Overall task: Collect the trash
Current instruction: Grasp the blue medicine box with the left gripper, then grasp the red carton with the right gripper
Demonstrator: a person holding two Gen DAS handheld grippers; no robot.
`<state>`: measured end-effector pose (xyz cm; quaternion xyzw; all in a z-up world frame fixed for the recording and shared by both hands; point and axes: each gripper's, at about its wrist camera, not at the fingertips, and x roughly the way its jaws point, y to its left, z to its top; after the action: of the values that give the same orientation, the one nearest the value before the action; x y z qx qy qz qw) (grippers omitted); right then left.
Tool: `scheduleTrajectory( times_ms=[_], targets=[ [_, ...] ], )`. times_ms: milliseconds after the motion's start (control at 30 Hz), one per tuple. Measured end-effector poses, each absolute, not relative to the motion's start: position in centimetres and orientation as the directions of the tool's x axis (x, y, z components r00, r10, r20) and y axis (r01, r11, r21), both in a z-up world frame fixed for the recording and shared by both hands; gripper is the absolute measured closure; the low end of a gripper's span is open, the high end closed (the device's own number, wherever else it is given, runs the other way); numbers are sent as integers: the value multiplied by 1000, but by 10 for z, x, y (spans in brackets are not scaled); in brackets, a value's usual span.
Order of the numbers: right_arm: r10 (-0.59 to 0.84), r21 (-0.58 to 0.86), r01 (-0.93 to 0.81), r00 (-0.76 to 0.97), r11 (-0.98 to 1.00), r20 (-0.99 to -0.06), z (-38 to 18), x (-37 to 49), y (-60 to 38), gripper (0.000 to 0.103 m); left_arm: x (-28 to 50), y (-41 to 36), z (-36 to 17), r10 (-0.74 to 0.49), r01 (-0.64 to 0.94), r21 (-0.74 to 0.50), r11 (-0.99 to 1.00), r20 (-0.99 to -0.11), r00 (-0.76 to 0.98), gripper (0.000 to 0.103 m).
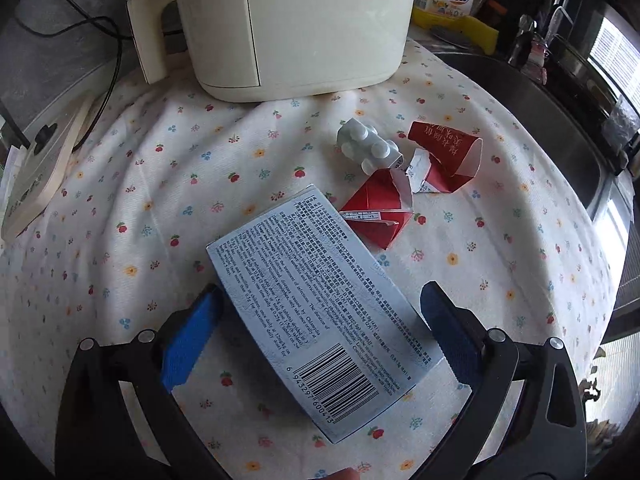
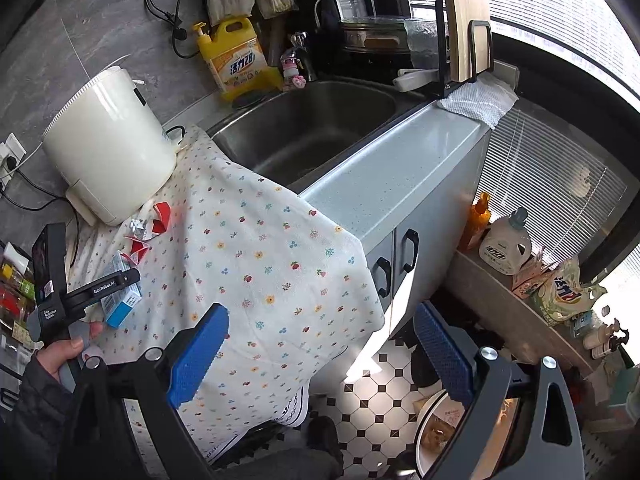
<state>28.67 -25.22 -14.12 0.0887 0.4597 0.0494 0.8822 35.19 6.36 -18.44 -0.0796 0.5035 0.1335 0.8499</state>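
A pale blue medicine box point(image 1: 320, 312) lies on the floral cloth point(image 1: 120, 200), between the open blue fingers of my left gripper point(image 1: 320, 328), which straddle it without touching. Beyond it lie torn red packaging pieces point(image 1: 376, 212) point(image 1: 444, 156) and a silver pill blister point(image 1: 368, 148). In the right wrist view the box point(image 2: 122, 292), the red scraps point(image 2: 160, 216) and the left gripper point(image 2: 108, 280) show at the left. My right gripper point(image 2: 320, 352) is open and empty, off the cloth's front corner, above the tiled floor.
A cream appliance point(image 1: 292, 24) stands at the back of the cloth. A steel sink point(image 2: 320, 132) lies to the right, with a yellow detergent bottle point(image 2: 236, 56) behind it. A bin with trash point(image 2: 440, 428) sits on the tiled floor below the right gripper.
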Motion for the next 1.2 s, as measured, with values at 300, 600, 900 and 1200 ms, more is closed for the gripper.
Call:
scheduleTrajectory(
  times_ms=[300,600,900,1200],
  targets=[
    [266,219,-151,527,964,-807,-150,316,-197,11,315,110,-184,171,-396,-17,918,-884,435,5],
    [365,237,-311,466,920,-806,-158,340,-130,11,285,141,-180,101,-398,-117,910,-868,486,31],
    [410,240,-393,436,888,-802,-158,356,-85,11,293,148,-179,38,-348,-168,922,-857,514,30],
    [412,232,-413,426,881,-805,-158,370,-66,12,311,147,-182,15,-284,-159,946,-850,526,33]
  ],
)
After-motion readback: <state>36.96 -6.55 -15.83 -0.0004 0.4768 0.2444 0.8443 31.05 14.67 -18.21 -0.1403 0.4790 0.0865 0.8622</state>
